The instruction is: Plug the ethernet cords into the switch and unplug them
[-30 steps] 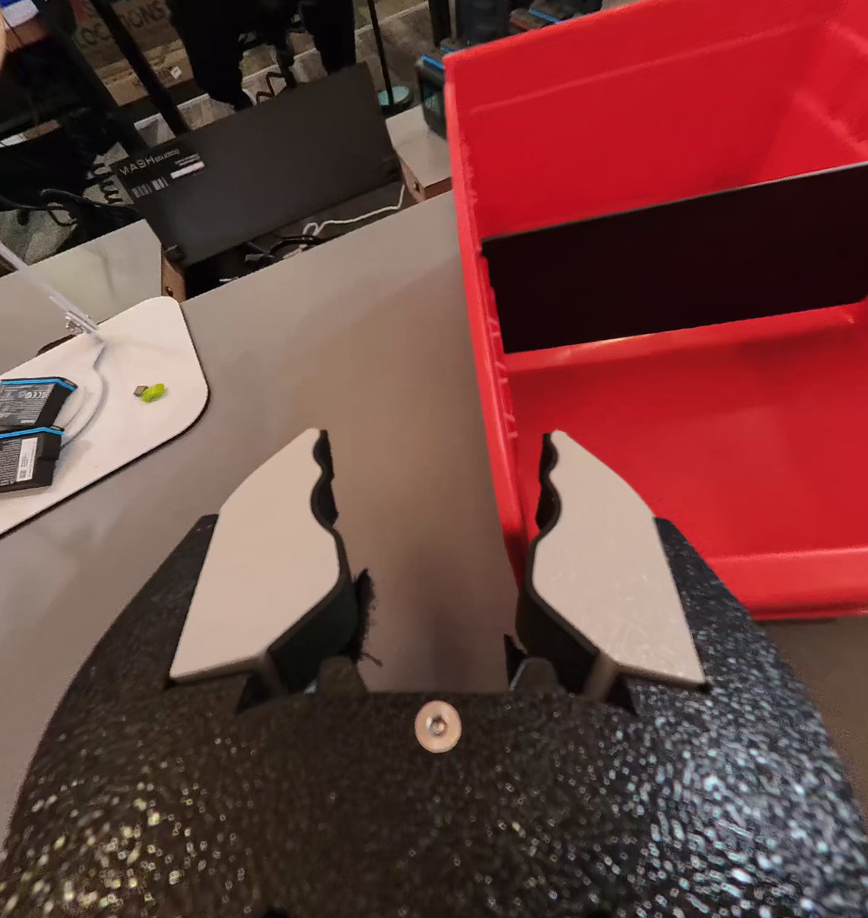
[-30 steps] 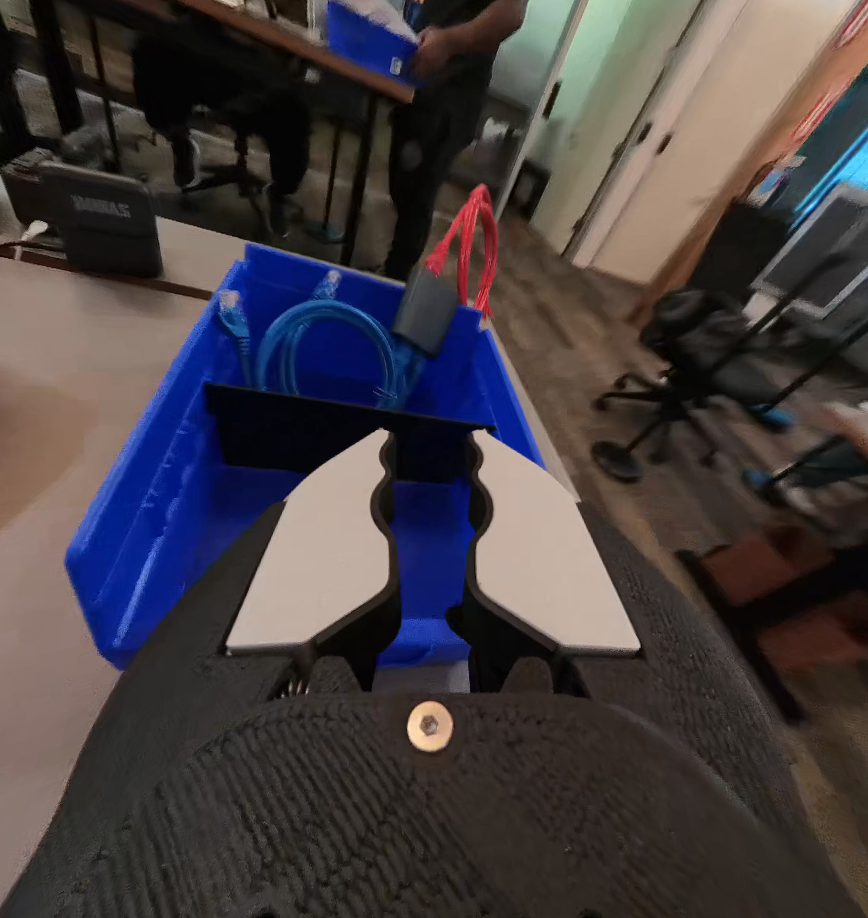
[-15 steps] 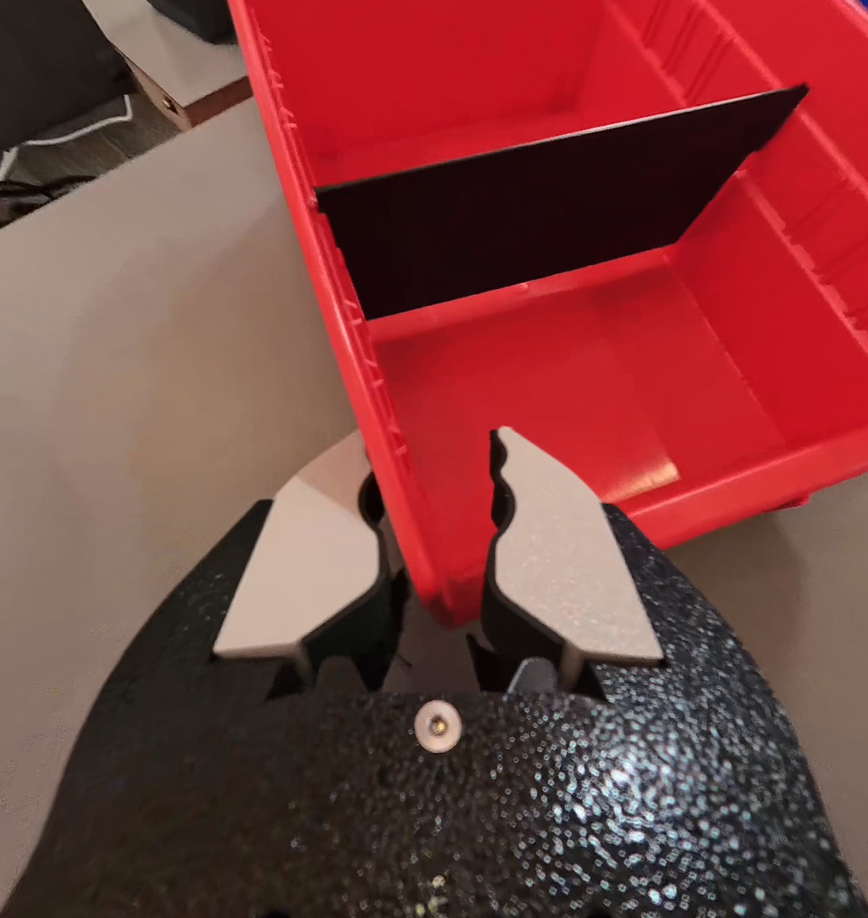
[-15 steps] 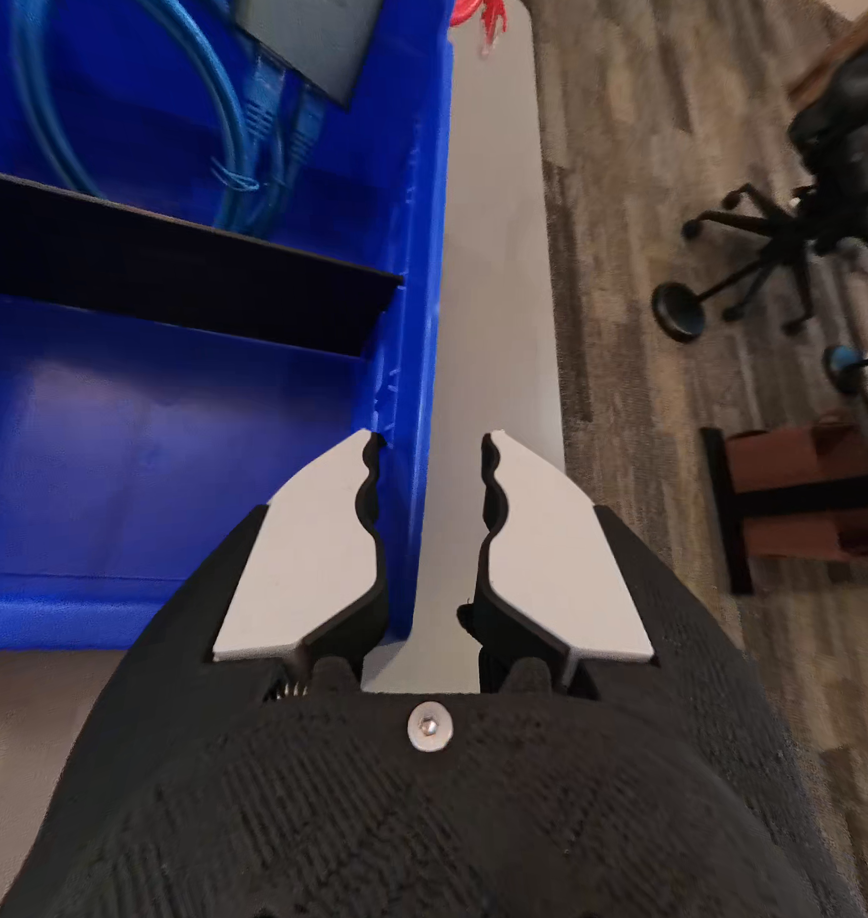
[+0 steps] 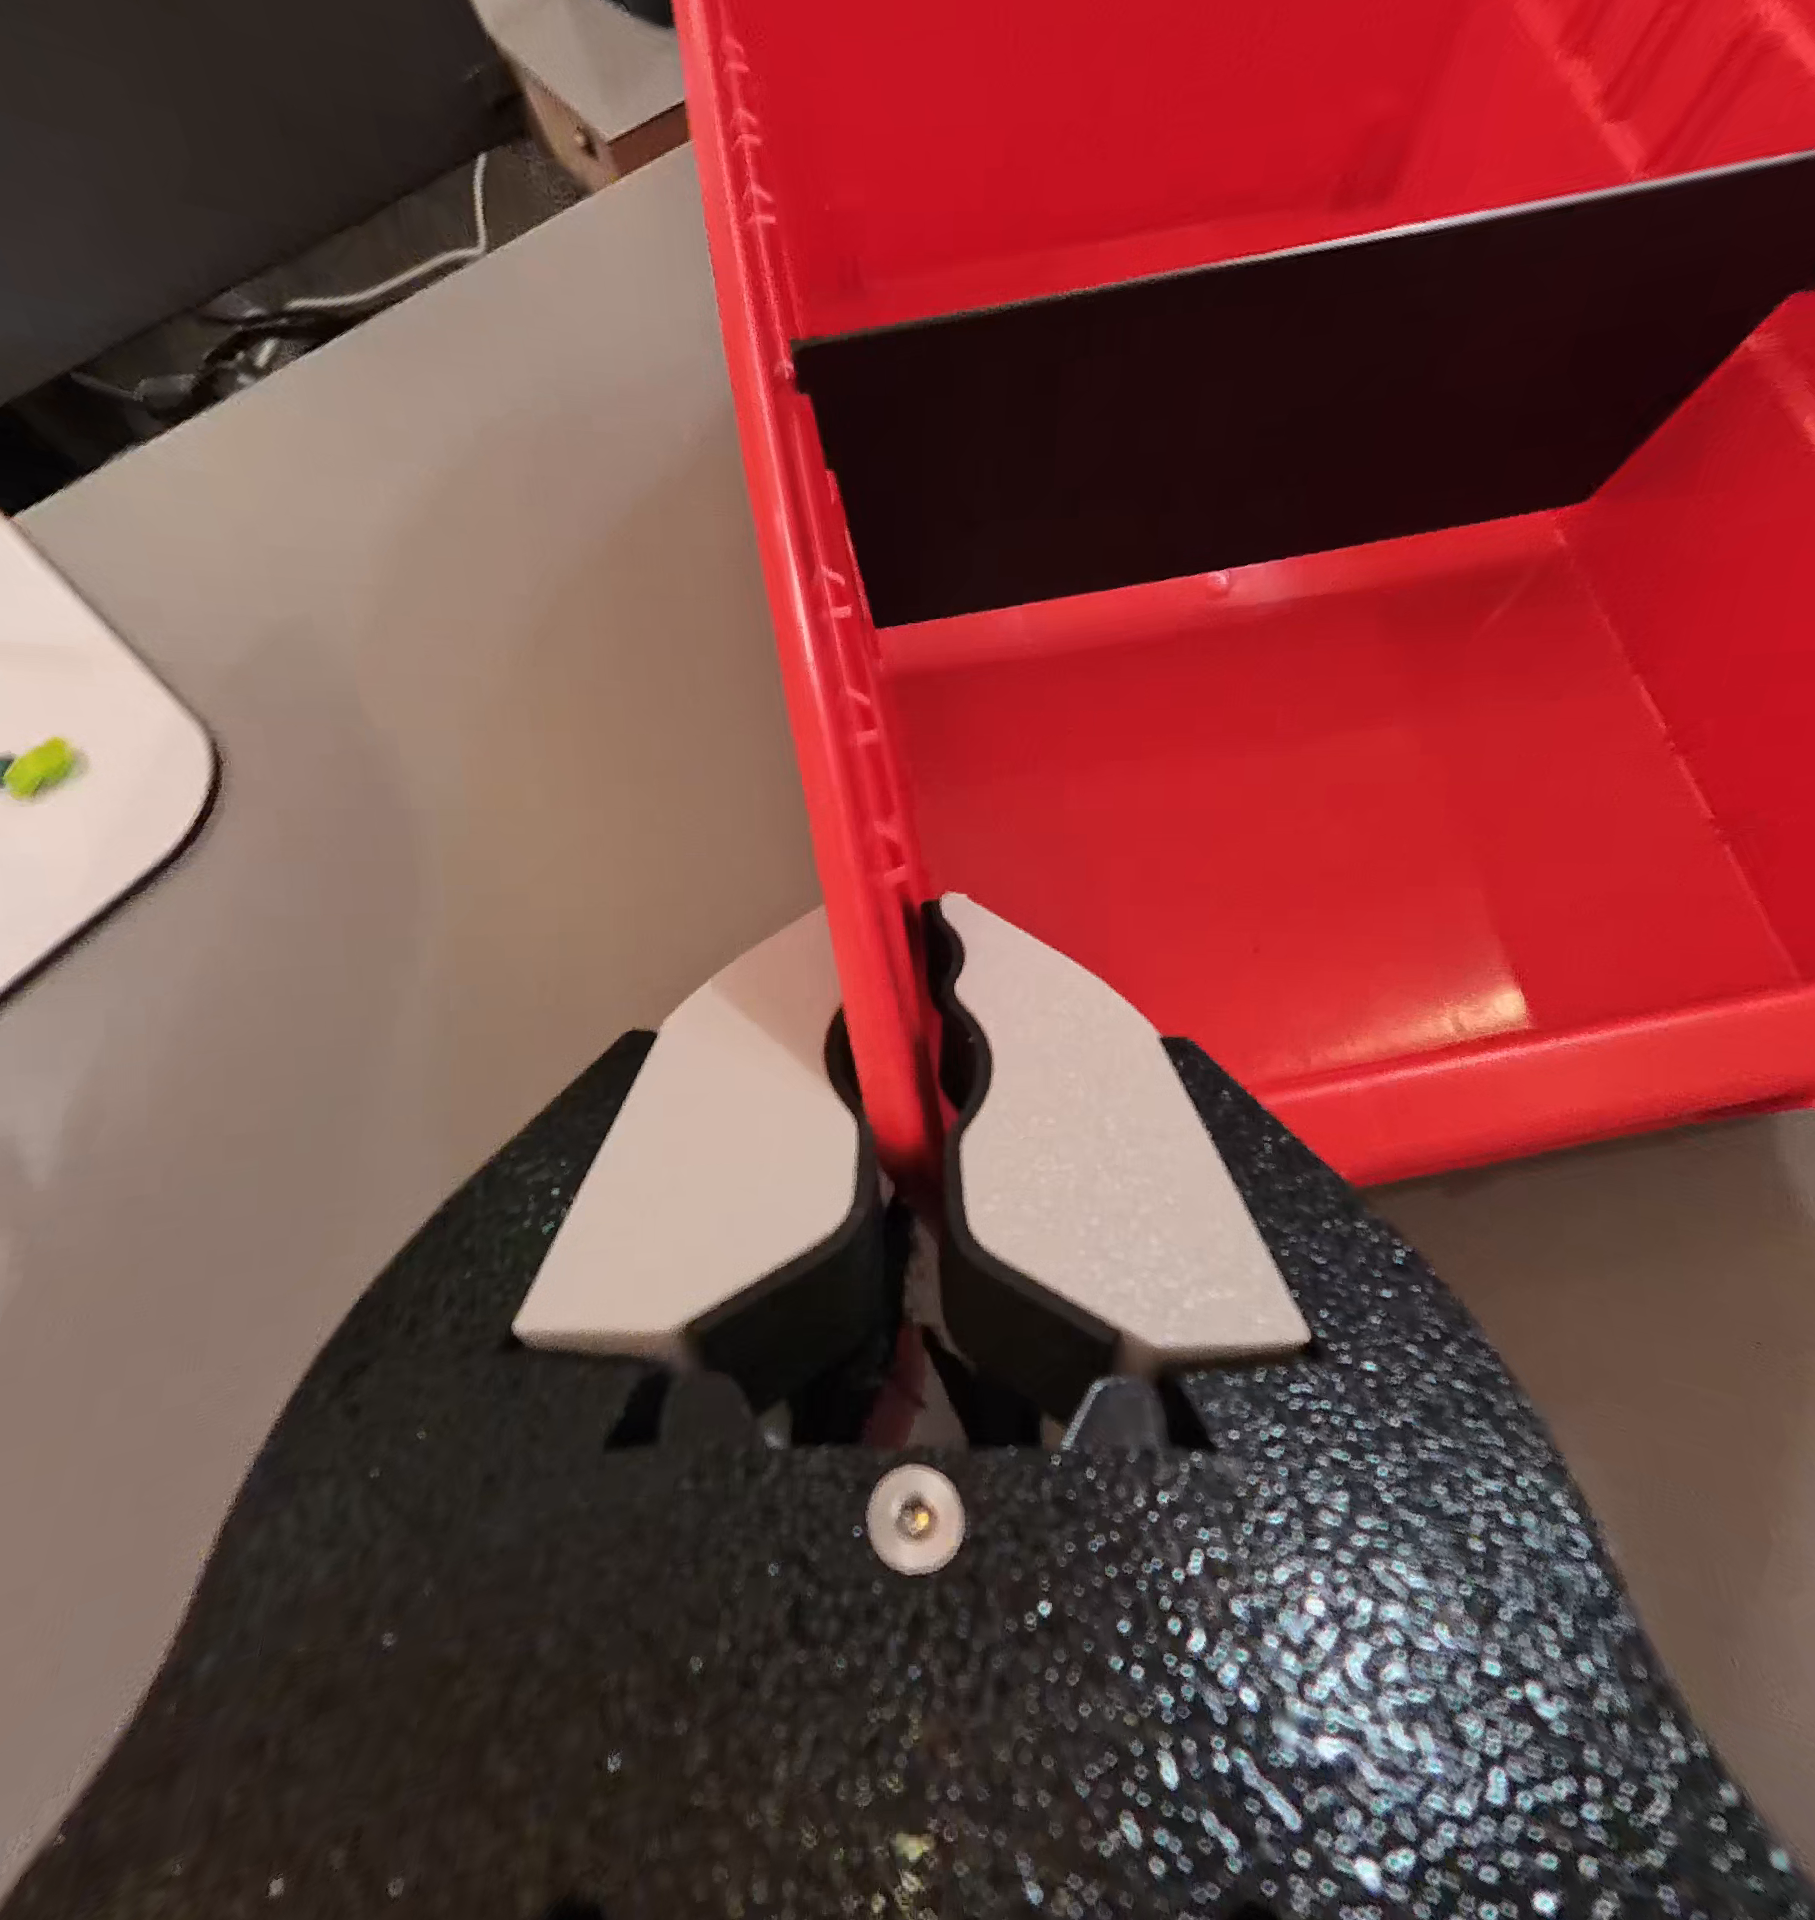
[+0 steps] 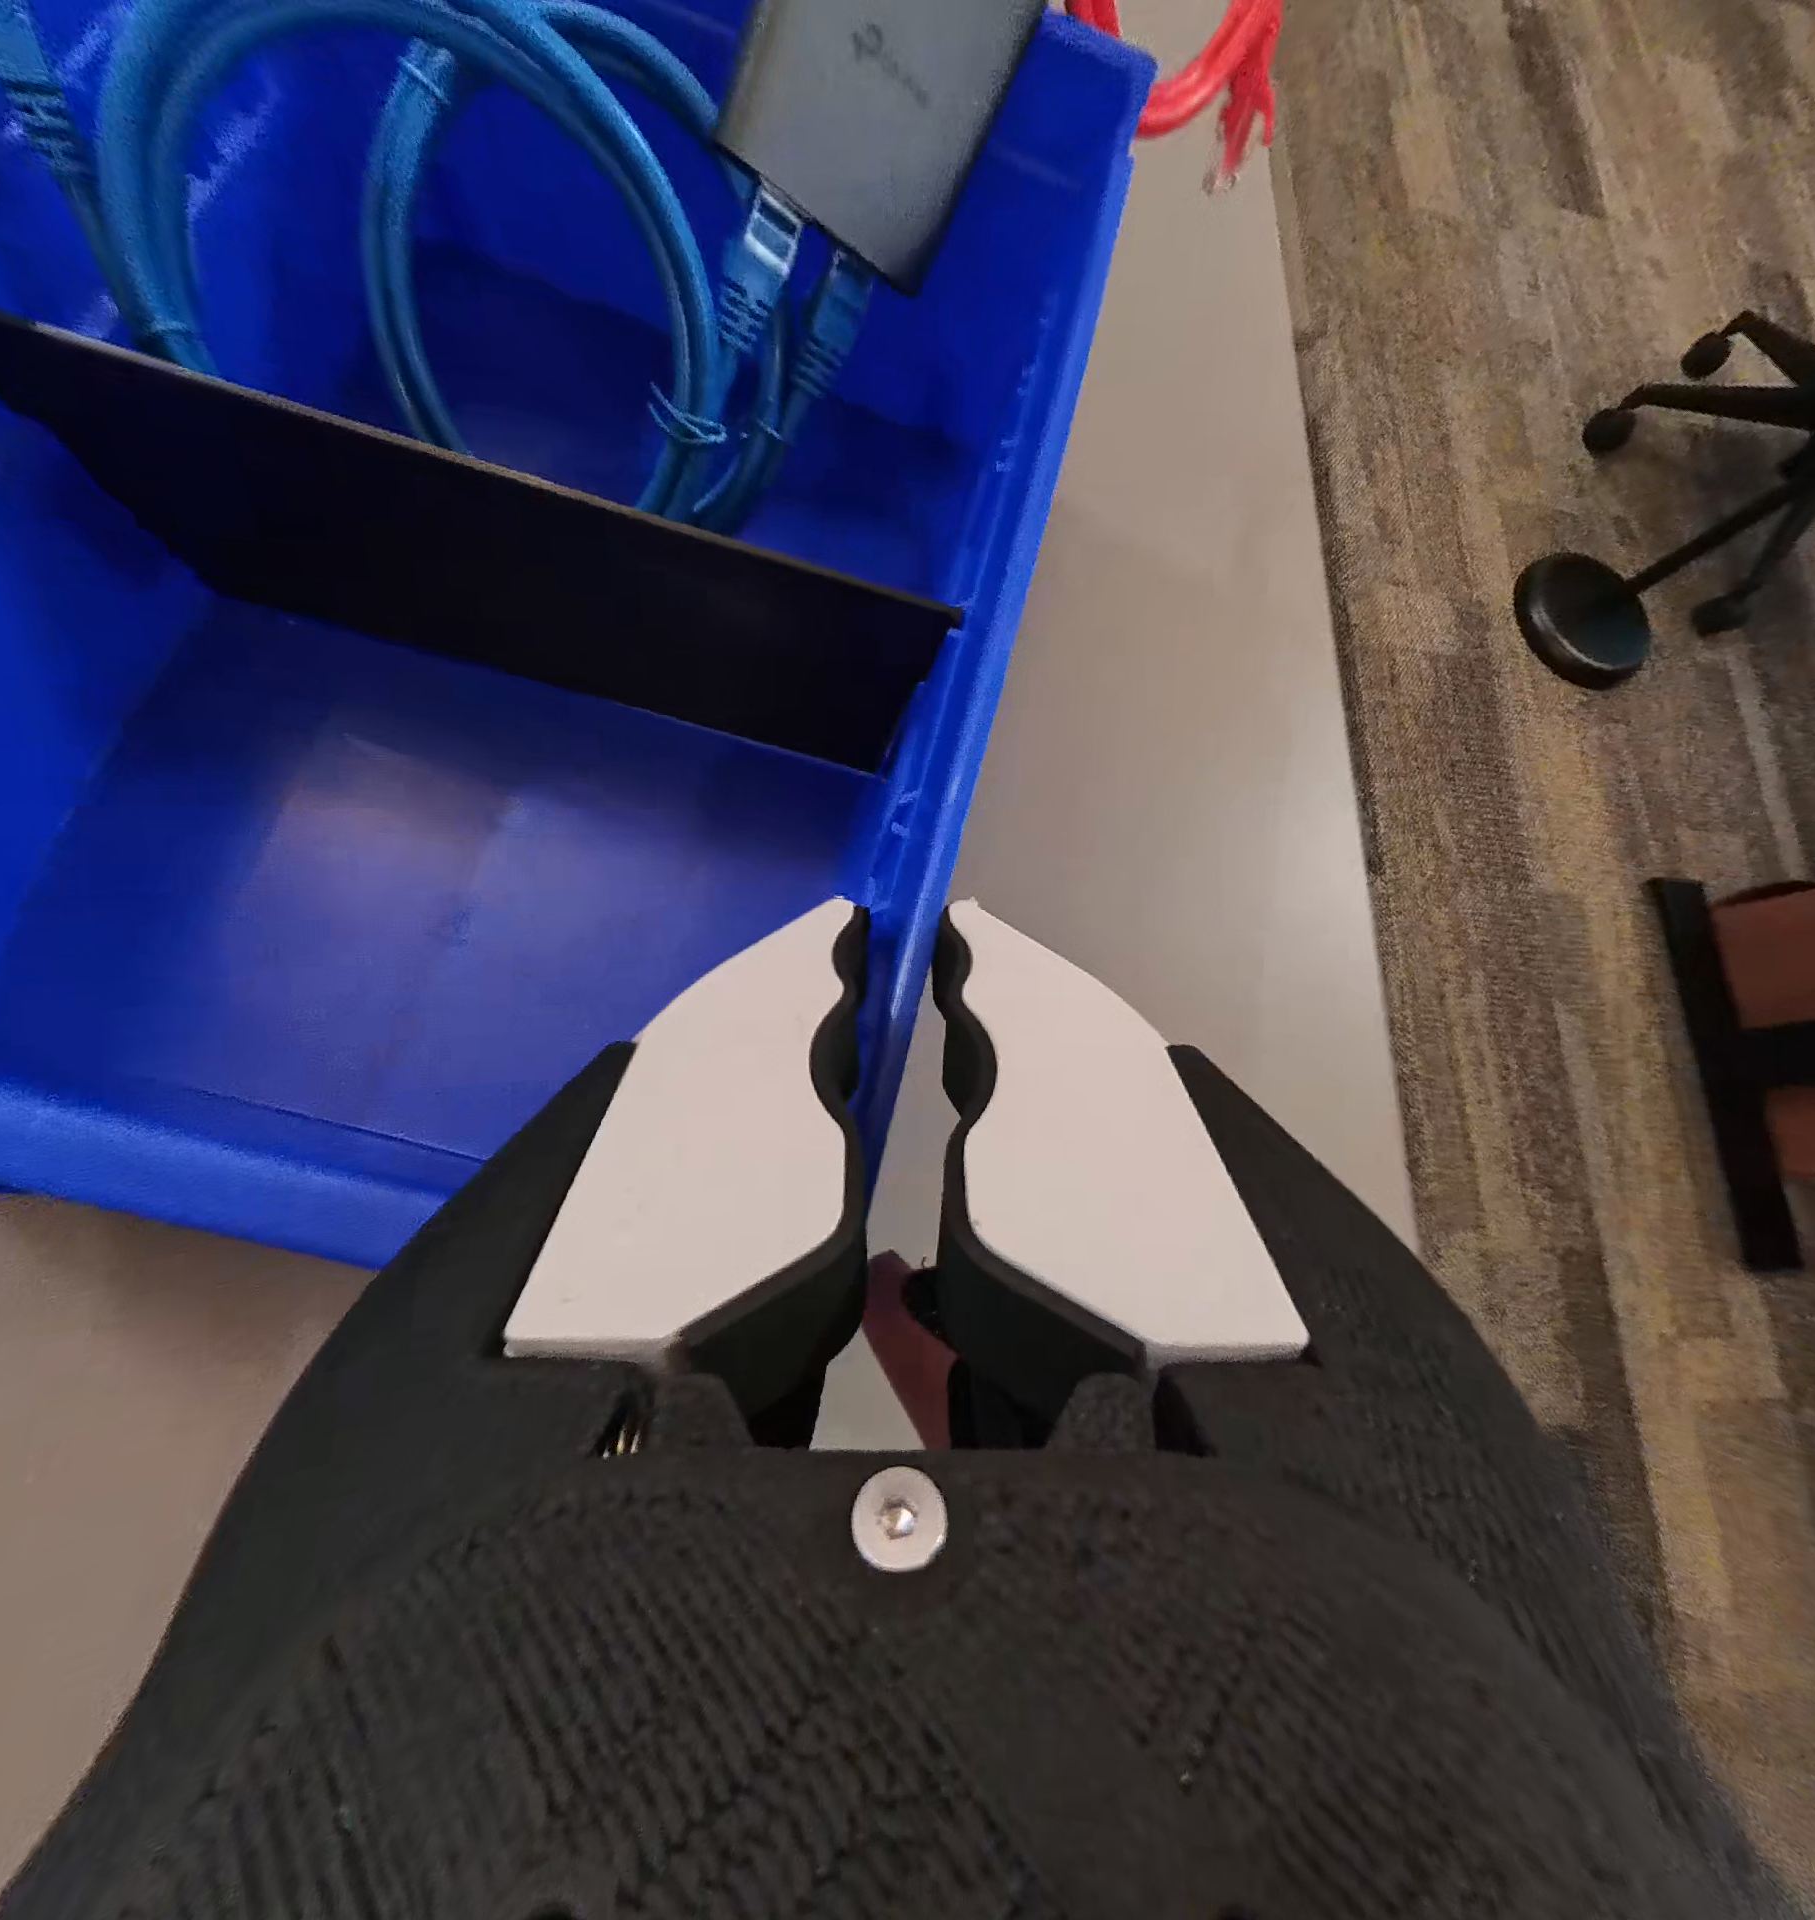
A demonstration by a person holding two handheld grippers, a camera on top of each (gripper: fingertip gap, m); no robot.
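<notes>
A red plastic bin with a black divider stands on the grey table. My left gripper is shut on the bin's left wall near its front corner. A blue plastic bin with a black divider stands on the same table. My right gripper is shut on the blue bin's right wall near its front corner. The blue bin's far compartment holds coiled blue cables and a grey box-shaped device. Both near compartments are bare.
A white board with a small green item lies at the table's left. Red cables hang past the blue bin's far corner. The table's right edge drops to carpet with an office chair base and a brown stand. The gap from one gripper's tips to the other's is roughly 65 cm.
Both grippers moved down over the bin walls and closed on them: the left on the red bin's left wall, the right on the blue bin's right wall.
</notes>
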